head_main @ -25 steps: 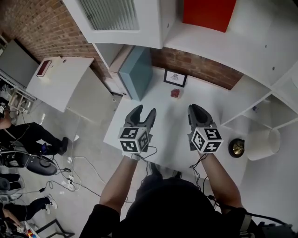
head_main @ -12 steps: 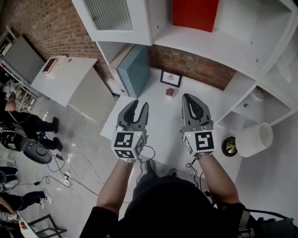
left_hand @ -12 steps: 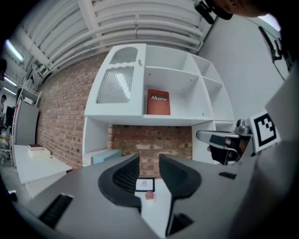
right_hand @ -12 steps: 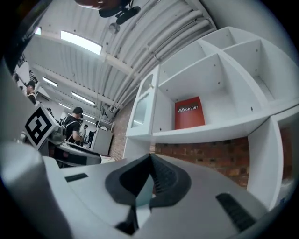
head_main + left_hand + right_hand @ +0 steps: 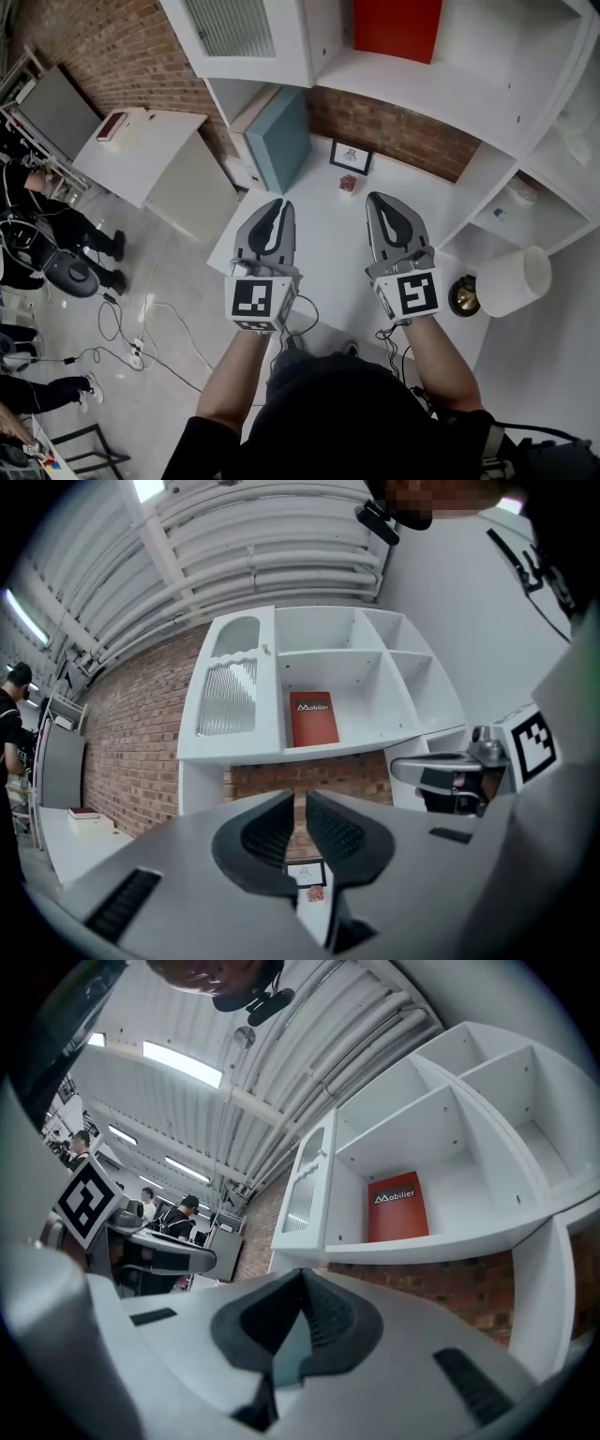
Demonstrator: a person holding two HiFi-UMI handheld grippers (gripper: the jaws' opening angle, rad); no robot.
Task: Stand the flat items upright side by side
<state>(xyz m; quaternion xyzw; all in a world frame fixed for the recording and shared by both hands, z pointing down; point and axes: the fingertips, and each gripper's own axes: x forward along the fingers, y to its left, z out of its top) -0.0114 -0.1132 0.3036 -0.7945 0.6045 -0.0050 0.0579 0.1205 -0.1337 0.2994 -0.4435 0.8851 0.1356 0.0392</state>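
A teal book (image 5: 279, 141) leans against a beige flat item (image 5: 253, 111) at the back left of the white table (image 5: 328, 248), under the wall shelf. On the shelf above stands a red book (image 5: 397, 26), also seen as the red book (image 5: 313, 718) and the red book (image 5: 397, 1206). My left gripper (image 5: 278, 206) hovers over the table's near left, shut and holding nothing. Beside it my right gripper (image 5: 380, 201) is shut and empty. In the left gripper view the left gripper (image 5: 300, 795) points at the shelf; so does the right gripper (image 5: 302, 1275) in its own view.
A small framed picture (image 5: 351, 157) and a little red cube (image 5: 348, 184) sit at the back of the table. A white lamp shade (image 5: 511, 279) and a brass object (image 5: 461, 295) are at the right. People and cables occupy the floor at left.
The left gripper's jaws have closed from wide apart to shut. The right gripper's jaws have closed the last bit. Both grippers stay over the table's near part.
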